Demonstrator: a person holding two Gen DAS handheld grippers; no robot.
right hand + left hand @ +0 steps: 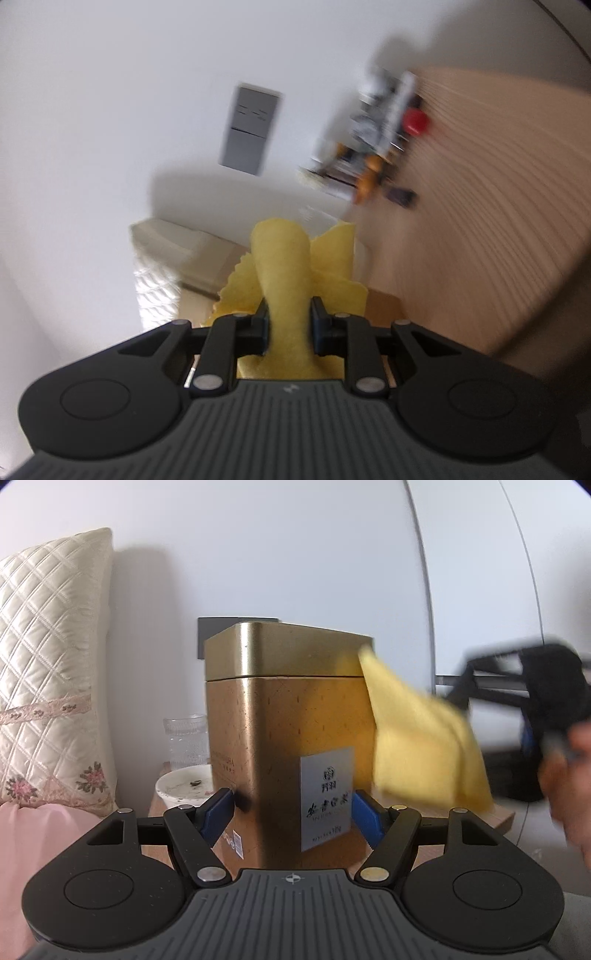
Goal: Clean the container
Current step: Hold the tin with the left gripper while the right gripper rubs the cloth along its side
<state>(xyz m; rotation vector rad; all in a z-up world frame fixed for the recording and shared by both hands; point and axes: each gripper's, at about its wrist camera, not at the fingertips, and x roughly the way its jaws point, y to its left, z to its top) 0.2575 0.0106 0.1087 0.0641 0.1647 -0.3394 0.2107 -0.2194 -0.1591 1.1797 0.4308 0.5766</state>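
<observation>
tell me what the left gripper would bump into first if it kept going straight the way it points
The gold tin: the left gripper already has its blue pads against the tin's lower sides, so the tin's near corner is directly ahead.

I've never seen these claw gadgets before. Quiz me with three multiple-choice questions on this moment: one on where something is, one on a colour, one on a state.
1. Where is the glass cup?
A) behind the tin, to its left
B) on the tin's lid
C) in the right claw

2. What colour is the cloth?
A) blue
B) yellow
C) red

3. How is the gold tin?
A) lying open
B) tipped over
C) upright, lid on, between the left claw pads

Answers: A, it stands beside the white bowl; B, yellow in both views; C, blue pads flank its base.
</observation>
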